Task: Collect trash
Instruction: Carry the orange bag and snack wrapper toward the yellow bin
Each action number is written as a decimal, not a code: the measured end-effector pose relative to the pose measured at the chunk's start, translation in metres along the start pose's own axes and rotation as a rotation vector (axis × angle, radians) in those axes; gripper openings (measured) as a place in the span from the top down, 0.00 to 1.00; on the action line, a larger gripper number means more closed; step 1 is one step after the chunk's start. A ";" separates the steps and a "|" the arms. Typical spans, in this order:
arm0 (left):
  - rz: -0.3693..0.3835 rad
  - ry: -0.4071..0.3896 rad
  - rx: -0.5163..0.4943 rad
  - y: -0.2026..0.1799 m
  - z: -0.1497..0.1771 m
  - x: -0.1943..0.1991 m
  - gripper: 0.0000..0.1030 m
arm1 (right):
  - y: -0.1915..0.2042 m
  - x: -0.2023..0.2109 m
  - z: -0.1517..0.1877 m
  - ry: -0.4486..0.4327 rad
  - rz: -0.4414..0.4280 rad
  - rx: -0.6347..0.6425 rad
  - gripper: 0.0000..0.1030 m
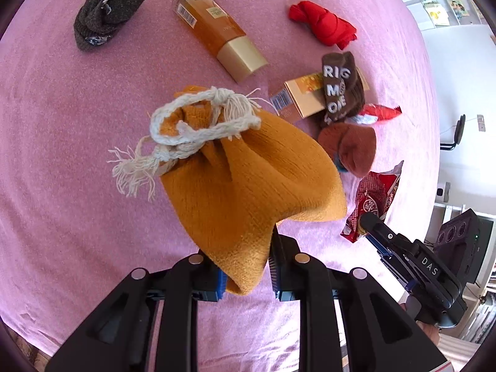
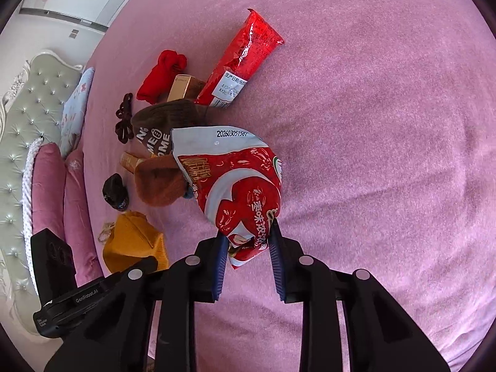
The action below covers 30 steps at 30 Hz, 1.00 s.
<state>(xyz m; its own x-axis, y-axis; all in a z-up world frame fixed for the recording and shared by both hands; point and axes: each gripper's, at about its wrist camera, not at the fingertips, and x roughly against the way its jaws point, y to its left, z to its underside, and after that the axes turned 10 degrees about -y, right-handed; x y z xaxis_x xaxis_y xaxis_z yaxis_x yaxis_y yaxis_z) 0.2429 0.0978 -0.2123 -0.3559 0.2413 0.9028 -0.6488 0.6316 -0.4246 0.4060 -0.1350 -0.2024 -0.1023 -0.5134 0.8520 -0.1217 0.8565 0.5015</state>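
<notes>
The left gripper (image 1: 246,266) points steeply down, jaws clamped on the pouch (image 1: 248,183), which hangs clear of the bed (image 1: 62,155). The right gripper (image 2: 248,260), also angled steeply down, pinches a wrapper (image 2: 238,186) by its lower corner, near the bed's edge.

Pink bedspread (image 1: 62,155) carries grey hat (image 1: 108,12), amber bottle (image 1: 217,31), red cloth (image 1: 322,24), long red wrapper (image 2: 245,59).

The right tool (image 2: 248,245) pinches a red-and-white snack wrapper (image 2: 238,186) above the pink bedspread (image 2: 387,124).
</notes>
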 end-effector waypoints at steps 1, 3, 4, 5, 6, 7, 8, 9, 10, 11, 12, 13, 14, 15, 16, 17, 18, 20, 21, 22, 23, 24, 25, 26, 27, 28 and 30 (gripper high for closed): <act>0.004 0.004 -0.013 -0.003 0.001 0.000 0.79 | -0.002 0.006 0.006 -0.004 -0.001 -0.010 0.76; 0.015 0.013 -0.044 -0.011 0.011 0.005 0.79 | -0.006 0.020 0.019 -0.015 -0.005 -0.027 0.76; 0.021 0.018 -0.059 -0.014 0.018 0.007 0.79 | -0.009 0.027 0.025 -0.023 -0.002 -0.034 0.76; 0.028 0.025 -0.079 -0.017 0.025 0.009 0.79 | -0.011 0.034 0.032 -0.030 -0.003 -0.046 0.76; 0.033 0.032 -0.100 -0.024 0.026 0.009 0.79 | -0.014 0.041 0.038 -0.037 -0.006 -0.059 0.76; 0.038 0.038 -0.124 -0.032 0.033 0.009 0.79 | -0.018 0.049 0.046 -0.047 -0.006 -0.073 0.76; 0.044 0.045 -0.149 -0.038 0.038 0.011 0.79 | -0.021 0.056 0.053 -0.058 -0.002 -0.083 0.76; 0.051 0.053 -0.171 -0.044 0.043 0.012 0.79 | -0.025 0.064 0.061 -0.069 0.002 -0.094 0.76; 0.060 0.062 -0.193 -0.052 0.048 0.011 0.79 | -0.029 0.072 0.069 -0.082 0.004 -0.108 0.76; 0.068 0.070 -0.217 -0.057 0.055 0.014 0.79 | -0.033 0.079 0.078 -0.096 0.006 -0.125 0.76; 0.075 0.077 -0.240 -0.062 0.060 0.015 0.79 | -0.038 0.087 0.087 -0.109 0.007 -0.144 0.76; 0.080 0.085 -0.261 -0.067 0.064 0.016 0.79 | -0.045 0.094 0.096 -0.123 0.006 -0.166 0.76; 0.087 0.094 -0.281 -0.071 0.073 0.018 0.79 | -0.051 0.102 0.105 -0.136 0.004 -0.190 0.76; 0.093 0.103 -0.300 -0.075 0.081 0.020 0.79 | -0.057 0.108 0.115 -0.147 0.003 -0.213 0.76; 0.098 0.113 -0.320 -0.080 0.090 0.020 0.79 | -0.063 0.116 0.124 -0.158 0.004 -0.234 0.76; 0.103 0.122 -0.340 -0.084 0.098 0.021 0.79 | -0.069 0.123 0.134 -0.169 0.007 -0.251 0.76; 0.107 0.132 -0.361 -0.089 0.106 0.020 0.79 | -0.076 0.131 0.143 -0.180 0.010 -0.267 0.76; 0.112 0.152 -0.408 -0.100 0.126 0.018 0.79 | -0.089 0.147 0.159 -0.204 0.013 -0.296 0.76; 0.115 0.161 -0.431 -0.106 0.135 0.016 0.79 | -0.097 0.155 0.167 -0.216 0.019 -0.308 0.76; 0.118 0.172 -0.450 -0.112 0.145 0.016 0.79 | -0.104 0.163 0.175 -0.229 0.025 -0.323 0.76; 0.121 0.186 -0.470 -0.122 0.154 0.013 0.79 | -0.112 0.172 0.183 -0.241 0.031 -0.337 0.76; 0.123 0.198 -0.491 -0.131 0.164 0.009 0.79 | -0.121 0.181 0.191 -0.253 0.036 -0.353 0.76; 0.126 0.212 -0.512 -0.139 0.175 0.006 0.79 | -0.129 0.188 0.198 -0.265 0.042 -0.371 0.76; 0.128 0.225 -0.533 -0.147 0.186 0.002 0.79 | -0.138 0.196 0.206 -0.277 0.047 -0.390 0.76; 0.130 0.237 -0.556 -0.155 0.198 -0.001 0.79 | -0.148 0.205 0.214 -0.288 0.053 -0.408 0.76; 0.131 0.248 -0.579 -0.164 0.212 -0.005 0.79 | -0.158 0.213 0.222 -0.299 0.060 -0.428 0.76; 0.133 0.273 -0.628 -0.184 0.237 -0.012 0.79 | -0.178 0.231 0.240 -0.319 0.074 -0.464 0.76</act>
<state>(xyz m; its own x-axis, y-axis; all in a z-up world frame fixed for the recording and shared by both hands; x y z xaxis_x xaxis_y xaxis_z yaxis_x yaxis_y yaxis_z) 0.2071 -0.1955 -0.1617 -0.1701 0.4705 0.8658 -0.0707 0.8706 -0.4869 0.1675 -0.4185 -0.1311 -0.3965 -0.3801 0.8356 0.3360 0.7870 0.5175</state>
